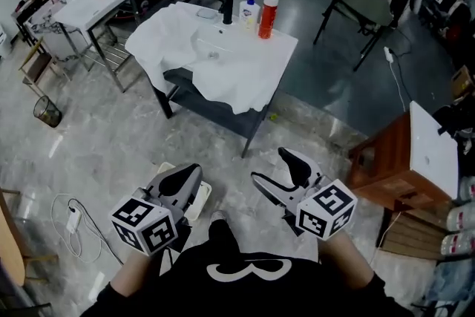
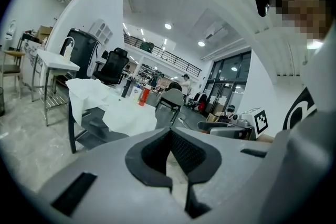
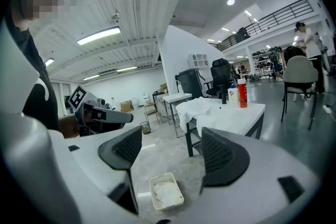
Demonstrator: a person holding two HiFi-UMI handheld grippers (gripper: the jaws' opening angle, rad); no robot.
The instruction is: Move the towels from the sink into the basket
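Two grippers by the basket (image 3: 163, 176)
Left gripper (image 1: 191, 170) pressed together; right gripper (image 1: 271, 165) spread, empty; towels (image 1: 230, 74) cover the sink (image 1: 211, 50) beyond the basket.

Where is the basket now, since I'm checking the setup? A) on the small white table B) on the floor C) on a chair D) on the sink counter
B: the right gripper view shows the basket resting on the floor, short of the sink.

We list: white towels (image 1: 223, 70), white sink (image 1: 282, 41), cream basket (image 3: 160, 177), red bottle (image 1: 268, 16), grey left gripper (image 1: 190, 174) and right gripper (image 1: 271, 164) with black pads (image 3: 223, 157) and black-and-white marker cubes (image 1: 145, 225).
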